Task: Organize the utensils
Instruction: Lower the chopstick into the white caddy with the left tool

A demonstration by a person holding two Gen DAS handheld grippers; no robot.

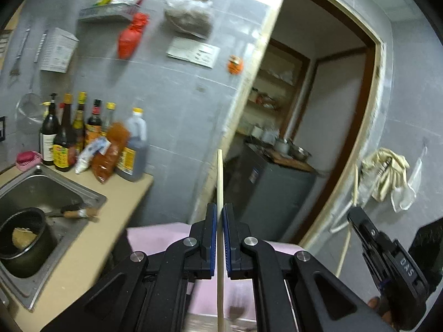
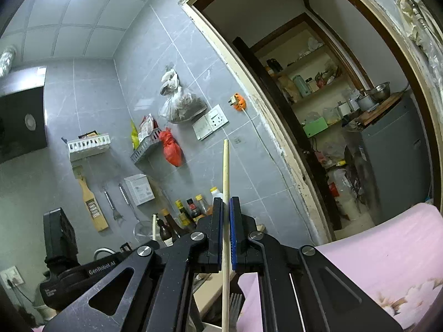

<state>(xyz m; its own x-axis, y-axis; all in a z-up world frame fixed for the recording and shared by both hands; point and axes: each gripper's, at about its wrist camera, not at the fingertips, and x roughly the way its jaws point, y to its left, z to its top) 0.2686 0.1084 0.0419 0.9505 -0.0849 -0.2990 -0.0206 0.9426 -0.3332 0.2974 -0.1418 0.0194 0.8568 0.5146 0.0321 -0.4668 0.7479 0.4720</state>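
My left gripper (image 1: 220,207) is shut on a pale wooden chopstick (image 1: 219,177) that stands upright between the blue pads, its tip well above them. My right gripper (image 2: 226,200) is shut on a second wooden chopstick (image 2: 226,166), also upright, its tip well above the fingers. The right gripper's body shows in the left wrist view (image 1: 387,251) at lower right, with a pale stick (image 1: 344,246) beside it. The left gripper's body shows in the right wrist view (image 2: 59,235) at lower left. Both are held in the air above a pink cloth (image 2: 387,249).
A steel sink (image 1: 91,193) with a dark pot (image 1: 22,232) sits at the left, sauce bottles (image 1: 66,135) behind it on the beige counter (image 1: 110,221). Wall racks, bags and hanging tools (image 2: 91,202) are on the grey tiles. A doorway (image 1: 304,110) opens to a pantry.
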